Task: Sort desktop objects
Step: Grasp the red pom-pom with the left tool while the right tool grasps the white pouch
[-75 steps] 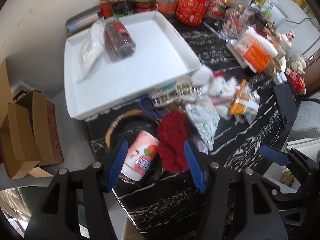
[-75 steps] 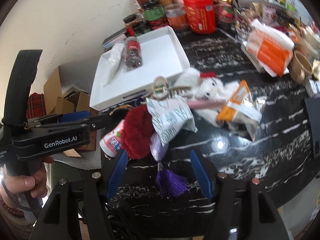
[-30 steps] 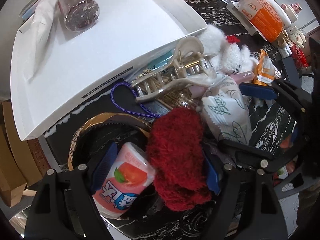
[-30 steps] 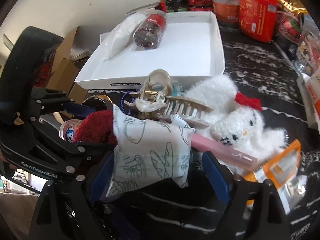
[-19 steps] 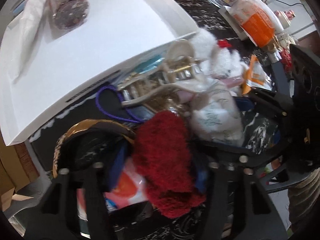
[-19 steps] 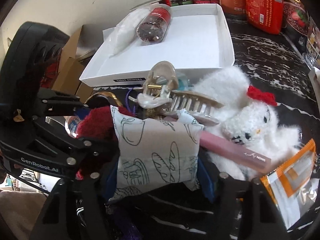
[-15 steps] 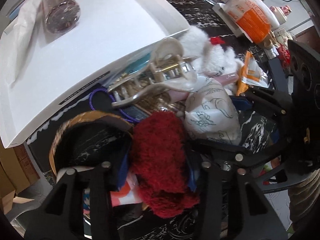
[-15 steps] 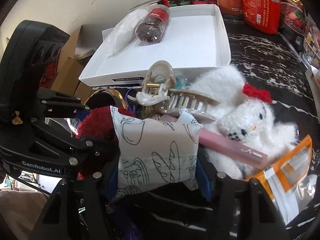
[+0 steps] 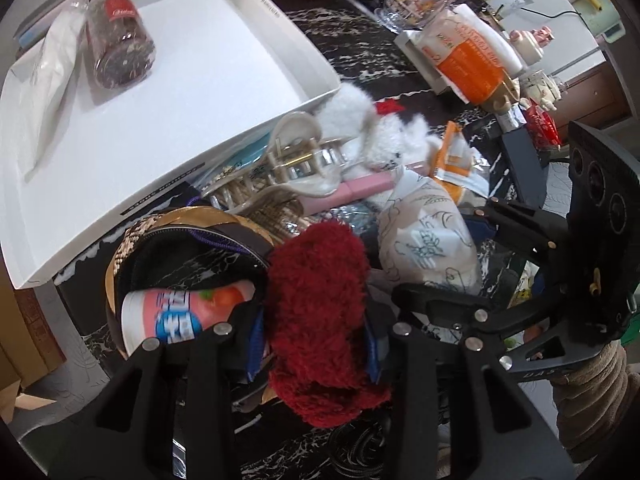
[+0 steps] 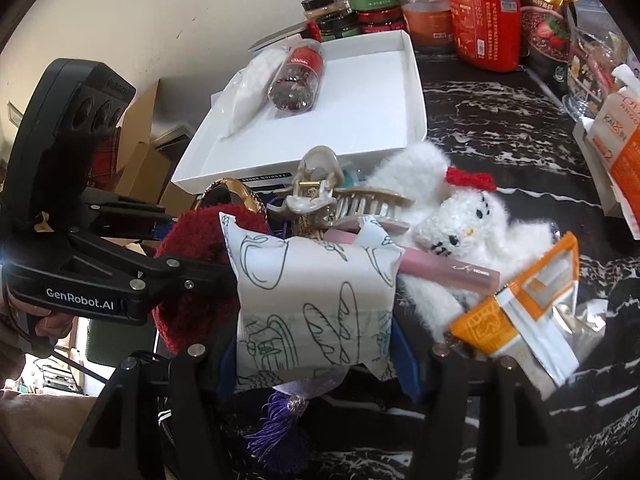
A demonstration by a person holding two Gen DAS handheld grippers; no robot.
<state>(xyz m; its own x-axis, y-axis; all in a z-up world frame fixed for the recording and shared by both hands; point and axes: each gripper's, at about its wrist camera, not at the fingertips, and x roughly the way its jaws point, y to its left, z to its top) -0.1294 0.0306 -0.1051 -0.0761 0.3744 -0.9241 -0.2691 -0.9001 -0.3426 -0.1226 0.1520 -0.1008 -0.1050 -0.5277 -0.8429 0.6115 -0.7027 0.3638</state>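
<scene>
The left gripper (image 9: 314, 336) is clamped on the red fuzzy item (image 9: 320, 312), its blue pads pressed into both sides; 2.5 s ago its fingers stood spread above the pile. The right gripper (image 10: 316, 344) is clamped on the printed white pouch (image 10: 312, 300), which was lying free between its spread fingers 2.5 s ago. Both items sit at the near edge of the desk (image 10: 500, 120), side by side. The pink cup (image 9: 180, 316) lies just left of the red item, inside the gold-rimmed black pouch (image 9: 176, 248). Beyond are the beige hair claw (image 10: 340, 196), a pink tube (image 10: 448, 268) and a white plush toy (image 10: 460, 216). The white tray (image 9: 192, 80) at the desk's far left corner holds a red-capped jar (image 9: 120, 52) and a white bag (image 9: 44, 84), unchanged.
</scene>
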